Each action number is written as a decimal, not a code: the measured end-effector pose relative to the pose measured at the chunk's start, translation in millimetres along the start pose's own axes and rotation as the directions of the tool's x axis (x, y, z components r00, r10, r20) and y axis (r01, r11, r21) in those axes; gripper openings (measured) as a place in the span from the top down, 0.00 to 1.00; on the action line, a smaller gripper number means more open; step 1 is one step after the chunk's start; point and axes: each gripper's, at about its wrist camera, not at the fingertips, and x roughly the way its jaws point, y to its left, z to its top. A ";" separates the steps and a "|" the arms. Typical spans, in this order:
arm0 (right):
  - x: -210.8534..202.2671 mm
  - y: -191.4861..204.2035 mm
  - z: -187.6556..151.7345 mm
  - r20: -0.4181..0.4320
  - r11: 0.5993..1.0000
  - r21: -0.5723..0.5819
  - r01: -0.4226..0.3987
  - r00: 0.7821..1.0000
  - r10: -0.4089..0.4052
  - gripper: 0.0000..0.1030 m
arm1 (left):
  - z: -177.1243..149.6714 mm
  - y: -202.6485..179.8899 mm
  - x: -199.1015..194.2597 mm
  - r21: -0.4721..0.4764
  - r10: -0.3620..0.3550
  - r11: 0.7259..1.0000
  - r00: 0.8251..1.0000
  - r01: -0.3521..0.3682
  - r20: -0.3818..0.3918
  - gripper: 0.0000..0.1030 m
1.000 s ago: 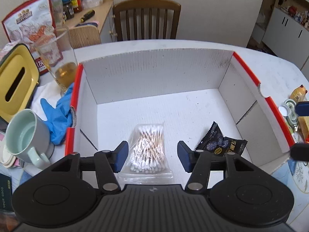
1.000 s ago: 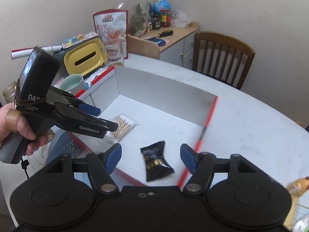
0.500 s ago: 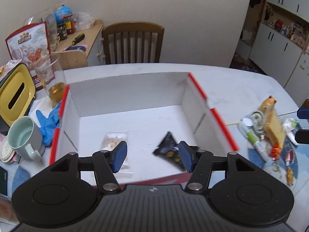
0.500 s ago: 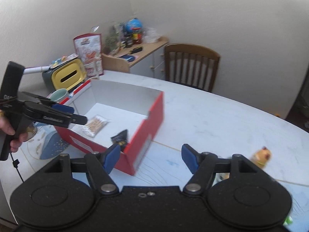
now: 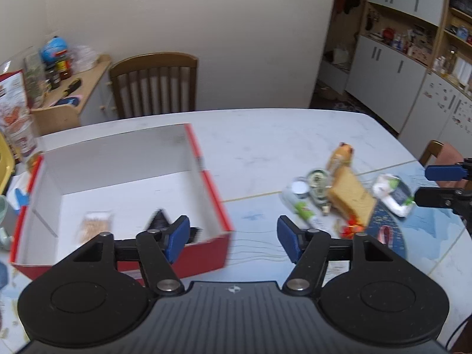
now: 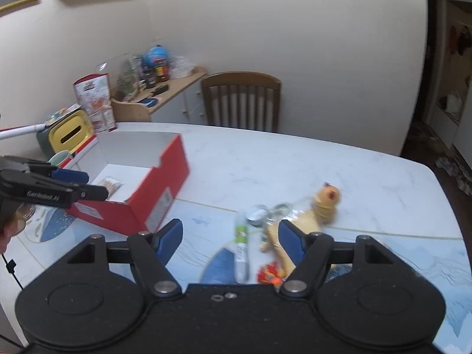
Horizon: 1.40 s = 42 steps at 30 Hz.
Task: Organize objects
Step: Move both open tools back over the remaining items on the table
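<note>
Both the left gripper (image 5: 233,234) and right gripper (image 6: 230,240) have just been opening, empty; between the right jaws lies a thin tube (image 6: 242,246), light, stiff, slippery; grip mid-body.

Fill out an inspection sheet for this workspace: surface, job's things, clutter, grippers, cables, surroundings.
Surface: white marble-look table, with a blue-patterned mat along its near side.
Job's things: red box open, holding a bag of cotton swabs and a dark snack packet. A loose pile waits on the table: green-labelled tube, tan pouch, yellow toy figure, white packet.
Clutter: mint mug, yellow-topped container, snack bag.
Grippers: left gripper open and empty, jaws have just been opening; right gripper open and empty, above the tube.
Cables: thin black cord beneath the left gripper.
Surroundings: wooden chair, side shelf, white cabinets.
</note>
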 end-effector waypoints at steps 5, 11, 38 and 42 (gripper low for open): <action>-12.2 -31.2 -13.1 0.004 0.998 0.048 0.048 0.999 -0.049 0.25 | 0.9 -37.0 2.6 0.022 -0.032 0.999 0.999 0.032 0.011 0.26; -24.5 -64.7 -34.1 0.000 0.991 0.072 0.111 0.994 -0.111 0.18 | -1.8 -79.1 11.5 0.039 -0.079 0.996 0.997 0.078 0.011 0.19; 10.9 -174.2 -79.5 -0.113 0.981 0.072 0.182 0.978 -0.173 0.15 | -79.9 -211.7 75.0 0.100 -0.075 0.992 0.996 0.080 -0.052 0.01; 30.6 -181.9 -79.9 -0.146 0.983 0.059 0.175 0.975 -0.165 0.15 | -90.1 -220.3 87.4 0.131 -0.018 0.991 0.999 0.022 -0.030 0.01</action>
